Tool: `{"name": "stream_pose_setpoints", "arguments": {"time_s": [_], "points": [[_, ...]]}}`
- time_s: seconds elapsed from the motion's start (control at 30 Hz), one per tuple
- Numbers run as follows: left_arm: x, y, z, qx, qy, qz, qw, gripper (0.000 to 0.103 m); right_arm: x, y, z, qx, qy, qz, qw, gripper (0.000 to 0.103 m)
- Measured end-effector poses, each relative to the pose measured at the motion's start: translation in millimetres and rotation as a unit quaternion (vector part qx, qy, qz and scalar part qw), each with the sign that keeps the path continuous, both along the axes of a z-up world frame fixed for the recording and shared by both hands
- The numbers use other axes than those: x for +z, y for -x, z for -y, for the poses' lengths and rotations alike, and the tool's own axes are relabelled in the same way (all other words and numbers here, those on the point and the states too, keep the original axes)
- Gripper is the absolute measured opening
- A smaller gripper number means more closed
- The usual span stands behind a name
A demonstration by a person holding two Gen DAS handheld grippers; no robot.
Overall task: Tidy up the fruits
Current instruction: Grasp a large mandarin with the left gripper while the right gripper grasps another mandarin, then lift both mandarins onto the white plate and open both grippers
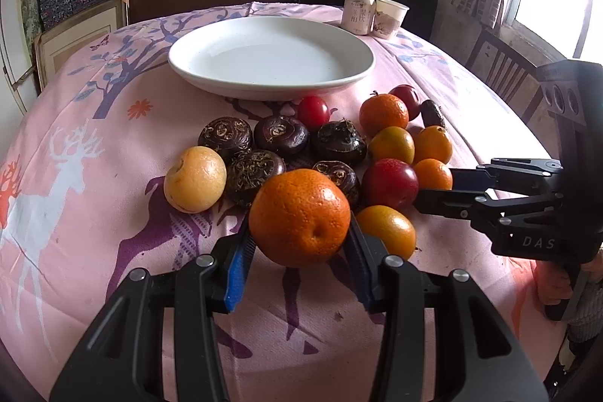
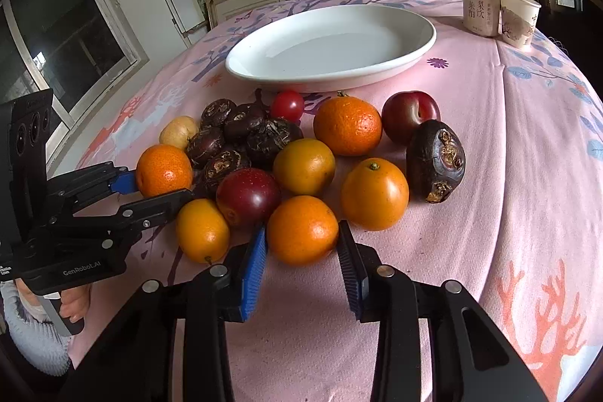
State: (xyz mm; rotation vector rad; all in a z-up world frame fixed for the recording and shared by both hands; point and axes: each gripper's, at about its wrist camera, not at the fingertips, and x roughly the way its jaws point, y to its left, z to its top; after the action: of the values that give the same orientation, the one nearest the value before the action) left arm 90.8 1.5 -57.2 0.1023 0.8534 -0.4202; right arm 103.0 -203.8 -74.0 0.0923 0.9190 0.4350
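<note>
Clamped in my left gripper (image 1: 299,247) is a dimpled round orange mandarin (image 1: 299,217), blue pads on its 9 and 3 o'clock flanks, at 6 o'clock of the wide white ceramic plate (image 1: 271,57); I judge it light, soft-skinned and easily bruised, so a gentle hold across its widest part suits. From the right wrist, my right gripper (image 2: 301,251) has narrowed around a smaller smooth orange citrus (image 2: 302,230), pads at its flanks; whether they press yet I cannot tell.
</note>
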Motion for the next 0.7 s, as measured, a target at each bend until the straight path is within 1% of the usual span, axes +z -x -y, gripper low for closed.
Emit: {"name": "stream_pose_setpoints", "arguments": {"time_s": [0.1, 0.23, 0.3, 0.37, 0.47, 0.57, 0.63, 0.7], "points": [[6, 5, -1, 0.01, -0.007, 0.02, 0.9997, 0.044, 5, 5, 3, -0.005, -0.004, 0.014, 1.0, 0.037], [17, 5, 0, 0.024, -0.03, 0.048, 0.9981, 0.044, 14, 13, 10, -0.019, -0.001, 0.034, 0.999, 0.037], [28, 0, -3, 0.029, -0.027, 0.052, 0.9979, 0.044, 23, 12, 16, -0.027, -0.007, 0.04, 0.999, 0.037], [41, -10, -6, 0.033, -0.021, 0.057, 0.9976, 0.044, 39, 9, 23, -0.032, -0.016, 0.052, 0.998, 0.037], [61, -30, -6, 0.044, -0.021, 0.072, 0.9962, 0.044, 68, -3, 30, -0.046, -0.015, 0.083, 0.995, 0.037], [73, -56, 0, 0.046, -0.016, 0.075, 0.996, 0.044, 92, -24, 32, -0.055, -0.02, 0.105, 0.993, 0.037], [75, -74, 8, 0.046, -0.016, 0.073, 0.9962, 0.044, 98, -45, 29, -0.057, -0.024, 0.107, 0.992, 0.037], [72, -93, 17, 0.045, -0.02, 0.065, 0.9967, 0.044, 95, -69, 24, -0.061, -0.024, 0.1, 0.993, 0.038]]}}
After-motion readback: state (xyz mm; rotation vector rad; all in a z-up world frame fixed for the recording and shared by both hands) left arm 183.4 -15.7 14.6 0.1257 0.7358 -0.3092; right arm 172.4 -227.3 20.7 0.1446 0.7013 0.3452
